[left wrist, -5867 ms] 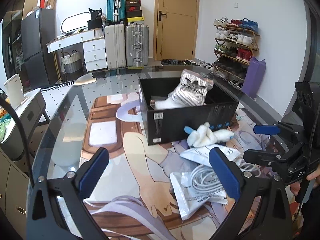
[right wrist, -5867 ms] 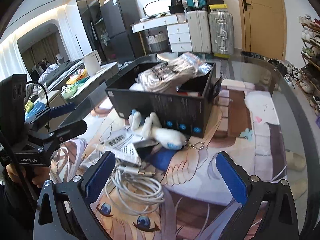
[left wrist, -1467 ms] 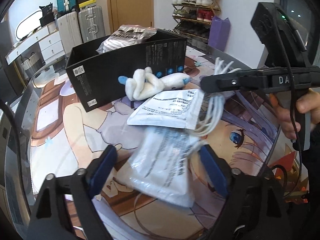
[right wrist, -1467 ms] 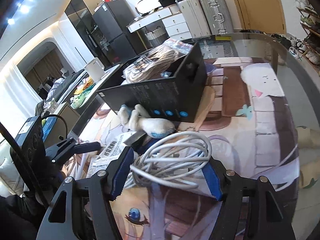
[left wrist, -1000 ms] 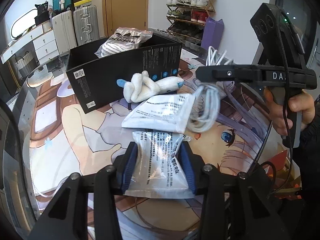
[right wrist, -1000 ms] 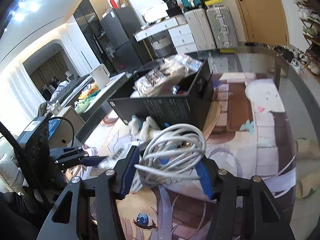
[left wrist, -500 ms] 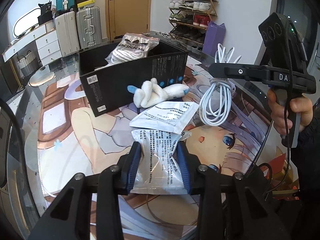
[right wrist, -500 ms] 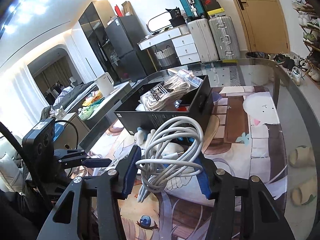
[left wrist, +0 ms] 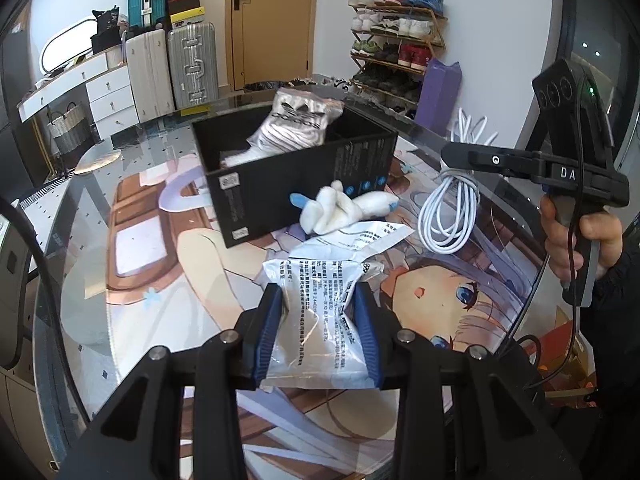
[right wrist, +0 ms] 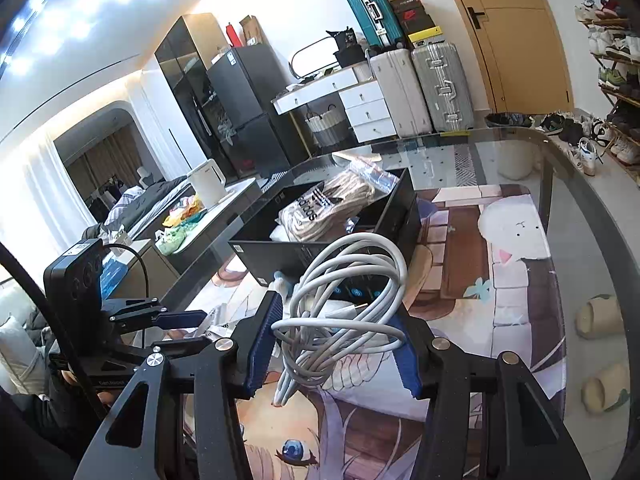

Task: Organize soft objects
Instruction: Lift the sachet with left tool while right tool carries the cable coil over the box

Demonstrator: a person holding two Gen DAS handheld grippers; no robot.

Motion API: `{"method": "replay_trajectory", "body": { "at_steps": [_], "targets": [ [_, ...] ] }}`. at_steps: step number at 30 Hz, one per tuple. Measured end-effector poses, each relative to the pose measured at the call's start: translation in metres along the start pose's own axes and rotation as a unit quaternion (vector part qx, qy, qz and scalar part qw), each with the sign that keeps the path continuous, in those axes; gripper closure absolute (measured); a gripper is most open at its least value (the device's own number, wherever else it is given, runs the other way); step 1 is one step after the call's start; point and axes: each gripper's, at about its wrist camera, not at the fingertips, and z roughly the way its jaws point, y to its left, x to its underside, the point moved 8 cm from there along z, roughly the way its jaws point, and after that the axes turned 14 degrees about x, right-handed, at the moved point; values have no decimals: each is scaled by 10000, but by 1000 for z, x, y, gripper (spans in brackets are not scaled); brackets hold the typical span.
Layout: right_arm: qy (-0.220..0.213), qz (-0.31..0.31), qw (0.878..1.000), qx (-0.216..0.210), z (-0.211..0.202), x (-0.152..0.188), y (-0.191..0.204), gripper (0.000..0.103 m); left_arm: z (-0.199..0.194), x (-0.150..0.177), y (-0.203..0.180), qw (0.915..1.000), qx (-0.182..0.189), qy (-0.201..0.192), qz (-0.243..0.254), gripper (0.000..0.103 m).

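Observation:
In the left wrist view my left gripper is shut on a crinkled plastic packet with printed text, held just above the mat. A second flat white packet lies beyond it, beside a white plush toy with blue tips. The toy leans on an open black box holding bagged socks. My right gripper is shut on a coil of white cable, raised in front of the box. From the left view the cable hangs from the right gripper.
A glass table carries a large anime-print mat. A person's hand grips the right gripper's handle. Suitcases, a white dresser and a shoe rack stand behind. Slippers show through the glass.
Both grippers went from open to shut, the left on the plastic packet, the right on the cable coil. Both loads have since lifted off the mat, and the left has drawn back slightly.

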Motion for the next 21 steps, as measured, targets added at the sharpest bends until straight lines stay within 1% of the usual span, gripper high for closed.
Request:
{"method": "replay_trajectory", "body": {
  "at_steps": [8,15,21],
  "targets": [
    [-83,30,10000,-12,-5,-3,0,51,-21,-9,15,9995,-129,-259,-156,67],
    [-169,99,9998,-7,-8,-4,2,51,-27,-16,16,9985,-196,-473,-195,67],
    [-221,82,9997,22,-6,-6,9,51,-33,-24,19,9966,-254,-729,-282,67]
  ]
}}
